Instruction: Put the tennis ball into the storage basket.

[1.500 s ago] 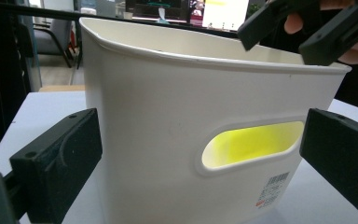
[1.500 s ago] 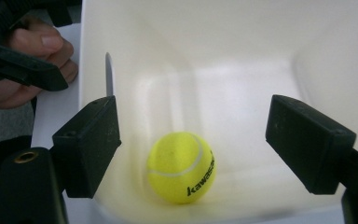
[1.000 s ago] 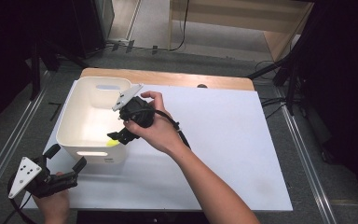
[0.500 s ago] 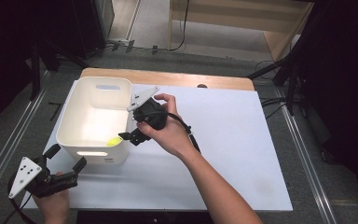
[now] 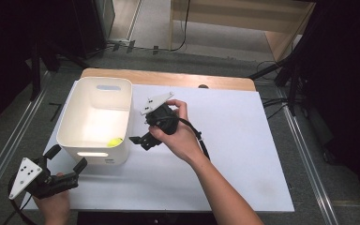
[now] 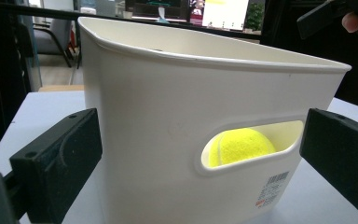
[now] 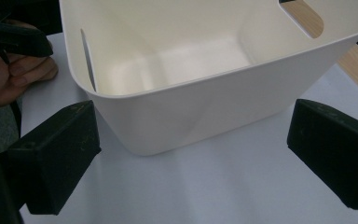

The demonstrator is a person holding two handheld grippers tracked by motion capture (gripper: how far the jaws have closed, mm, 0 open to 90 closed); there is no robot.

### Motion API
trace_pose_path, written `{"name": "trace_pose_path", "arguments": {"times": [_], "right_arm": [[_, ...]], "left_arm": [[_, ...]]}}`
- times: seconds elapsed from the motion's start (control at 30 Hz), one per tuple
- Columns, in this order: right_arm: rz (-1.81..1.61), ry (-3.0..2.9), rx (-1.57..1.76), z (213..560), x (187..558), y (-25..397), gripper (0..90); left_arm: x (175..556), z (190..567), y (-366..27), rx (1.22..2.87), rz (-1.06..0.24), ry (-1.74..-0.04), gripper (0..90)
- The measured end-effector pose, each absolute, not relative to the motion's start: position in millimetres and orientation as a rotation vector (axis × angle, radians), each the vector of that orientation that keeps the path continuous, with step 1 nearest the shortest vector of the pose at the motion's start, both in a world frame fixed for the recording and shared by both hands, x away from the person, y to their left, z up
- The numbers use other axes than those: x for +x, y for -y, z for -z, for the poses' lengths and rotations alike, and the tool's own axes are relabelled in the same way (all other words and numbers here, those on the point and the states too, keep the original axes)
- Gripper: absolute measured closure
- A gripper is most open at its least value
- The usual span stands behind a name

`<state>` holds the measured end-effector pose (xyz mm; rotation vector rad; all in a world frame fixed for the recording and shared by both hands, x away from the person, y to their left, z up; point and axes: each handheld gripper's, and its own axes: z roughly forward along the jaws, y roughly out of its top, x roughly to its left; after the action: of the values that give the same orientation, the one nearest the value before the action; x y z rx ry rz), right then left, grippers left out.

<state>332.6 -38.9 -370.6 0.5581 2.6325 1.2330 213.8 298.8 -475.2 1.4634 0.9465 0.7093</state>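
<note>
The white bin (image 5: 97,121) stands on the white table (image 5: 234,154) near its far left corner, and the yellow tennis ball (image 5: 116,141) lies inside it on the bottom, against the near wall by the near right corner. Through the near handle slot the left gripper view shows the ball (image 6: 238,145) just behind the wall of the bin (image 6: 168,116). Compared with a second ago, the right gripper (image 5: 143,139) has pulled back from above the bin's right rim: it is now outside the bin, just beside its right wall and above the table, with the hand farther toward the table's middle. Its jaws are spread wide with nothing between them, and the right gripper view looks past them at the bin (image 7: 205,107) from outside, across its rim. The ball and the bin have not moved over that second. The left gripper (image 5: 66,159) stays where it was at the near left corner of the table, just short of the bin's near wall, jaws released and apart, gripping nothing.
</note>
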Motion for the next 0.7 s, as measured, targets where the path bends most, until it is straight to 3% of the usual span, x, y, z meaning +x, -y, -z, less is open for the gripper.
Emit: {"name": "trace_pose_path", "arguments": {"times": [0.7], "right_arm": [[-1.269,-2.582,0.638,392.3,322.7,67.3,0.0]], "left_arm": [[213.7,475.3,-297.9,1.468,-0.707,-0.943,0.0]]}}
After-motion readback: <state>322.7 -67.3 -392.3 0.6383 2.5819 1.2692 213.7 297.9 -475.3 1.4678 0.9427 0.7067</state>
